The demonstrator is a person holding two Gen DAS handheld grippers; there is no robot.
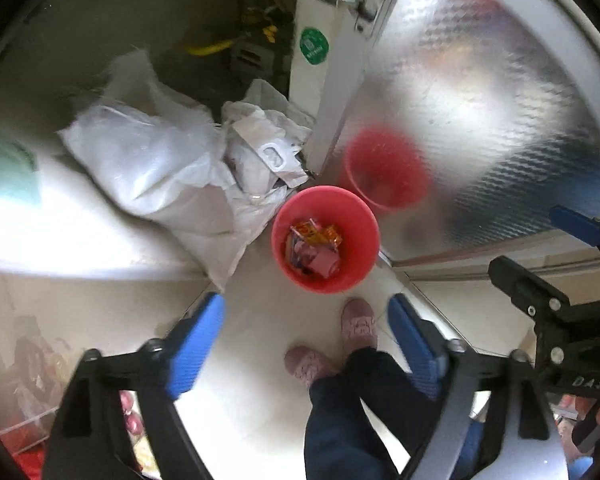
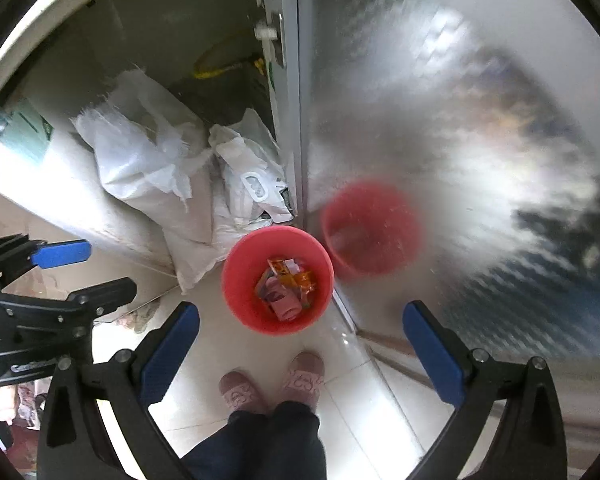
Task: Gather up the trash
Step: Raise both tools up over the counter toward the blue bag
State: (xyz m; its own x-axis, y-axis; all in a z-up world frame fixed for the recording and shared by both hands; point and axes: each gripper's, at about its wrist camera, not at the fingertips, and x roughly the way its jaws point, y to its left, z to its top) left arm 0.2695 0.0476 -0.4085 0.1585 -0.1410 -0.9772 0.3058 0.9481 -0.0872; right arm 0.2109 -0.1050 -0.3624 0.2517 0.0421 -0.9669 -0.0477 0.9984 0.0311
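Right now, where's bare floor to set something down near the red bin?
Free: pale tile in front of the red bin, between it and the person's slippers. Crowded: white sacks and bags press against the bin's far left. The textured metal door borders its right side. Both grippers, left and right, are open and empty.

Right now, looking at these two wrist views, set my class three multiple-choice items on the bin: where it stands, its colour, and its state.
1. Where does the bin stand?
A. On the floor beside the shiny metal door
B. On a shelf
C. Inside a white bag

2. What colour is the bin?
A. Blue
B. Red
C. Green

3. What is the bin's state?
A. Tipped over
B. Upright and empty
C. Upright with wrappers inside

Answers:
1. A: it sits on pale tiles, its reflection in the door.
2. B: rim and walls are red.
3. C: orange and pink wrappers lie at its bottom.
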